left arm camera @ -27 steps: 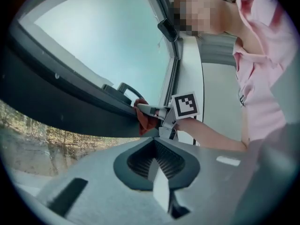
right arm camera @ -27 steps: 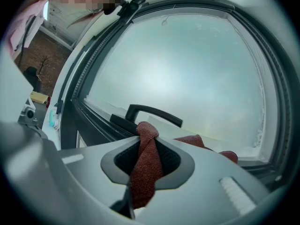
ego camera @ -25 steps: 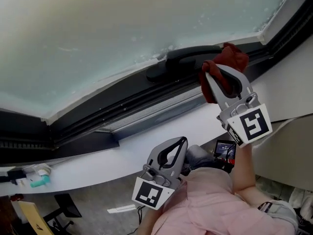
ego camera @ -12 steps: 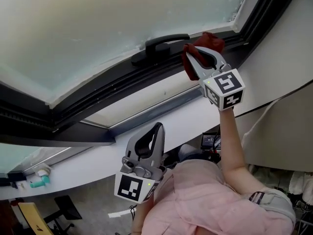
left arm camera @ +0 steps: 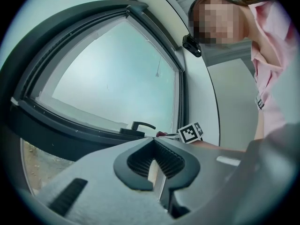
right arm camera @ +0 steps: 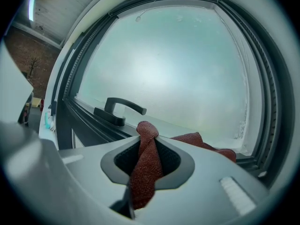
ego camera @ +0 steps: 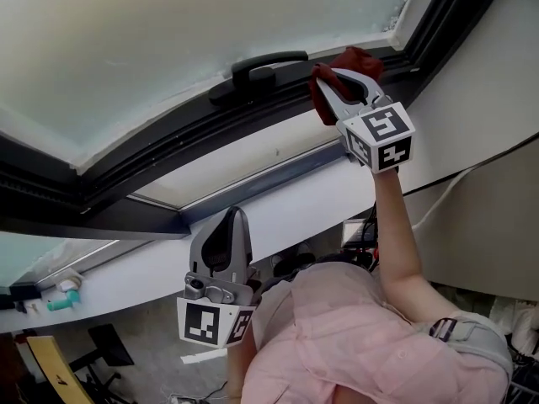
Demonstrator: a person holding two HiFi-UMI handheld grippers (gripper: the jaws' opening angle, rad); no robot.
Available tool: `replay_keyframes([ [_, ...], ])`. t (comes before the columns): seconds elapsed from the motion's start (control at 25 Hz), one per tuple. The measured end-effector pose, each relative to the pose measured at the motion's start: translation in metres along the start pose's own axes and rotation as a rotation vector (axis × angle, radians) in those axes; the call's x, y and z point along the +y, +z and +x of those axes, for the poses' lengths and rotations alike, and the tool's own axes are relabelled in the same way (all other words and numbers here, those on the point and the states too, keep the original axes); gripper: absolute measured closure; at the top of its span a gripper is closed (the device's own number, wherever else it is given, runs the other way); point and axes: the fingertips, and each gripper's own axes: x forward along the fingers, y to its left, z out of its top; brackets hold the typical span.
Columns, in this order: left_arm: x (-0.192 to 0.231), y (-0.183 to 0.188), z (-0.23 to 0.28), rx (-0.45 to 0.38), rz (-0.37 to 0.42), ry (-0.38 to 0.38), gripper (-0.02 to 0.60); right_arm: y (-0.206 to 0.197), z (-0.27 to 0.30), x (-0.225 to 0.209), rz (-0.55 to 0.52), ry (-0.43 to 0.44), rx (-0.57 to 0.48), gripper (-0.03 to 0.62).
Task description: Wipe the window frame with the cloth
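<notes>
Rust-red terry, the cloth (ego camera: pixel 357 58) is pinched in the right gripper (ego camera: pixel 344 84), whose fingers are clamped on a twisted fold of it. The rest spills forward onto the window frame (ego camera: pixel 168 154). It lies on the frame's dark bottom rail, just beside the black handle (ego camera: pixel 261 64) and near the frame's right-hand corner. The cloth looks to be touching the rail there, though the gripper's own body hides the contact line in the head view.

The left gripper (ego camera: pixel 233 219) hangs well apart from the window, low in front of the white sill (ego camera: pixel 278 204). Its fingers are pressed together with nothing between them.

We judge the wiping to be under way rather than finished. The cloth is at work on one short stretch by the corner, and nothing in these pictures shows us which parts are already clean. The long run of bottom rail past the handle towards the left-hand corner, the upright members and the top appear to remain. Pale specks cling along the edge of the frosted glass (ego camera: pixel 168 32) near the right-hand corner, which suggests that corner needs more attention.

For writing, we find none that reads. Each gripper's cube bears only black-and-white square markers. A small teal and white item (ego camera: pixel 63 300) sits at the sill's far left end, too small for us to make out any label.
</notes>
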Motion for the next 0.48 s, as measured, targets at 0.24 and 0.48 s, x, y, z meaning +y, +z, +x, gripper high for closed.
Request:
replay_keyframes([
  [0.24, -0.009, -0.005, 0.001, -0.012, -0.056, 0.006, 0.586, 0.003, 0.001, -0.004, -0.020, 0.009, -0.015, 0.523],
  [0.48, -0.008, -0.009, 0.001, 0.004, -0.053, 0.032, 0.586, -0.001, -0.003, -0.015, -0.013, 0.004, -0.016, 0.523],
])
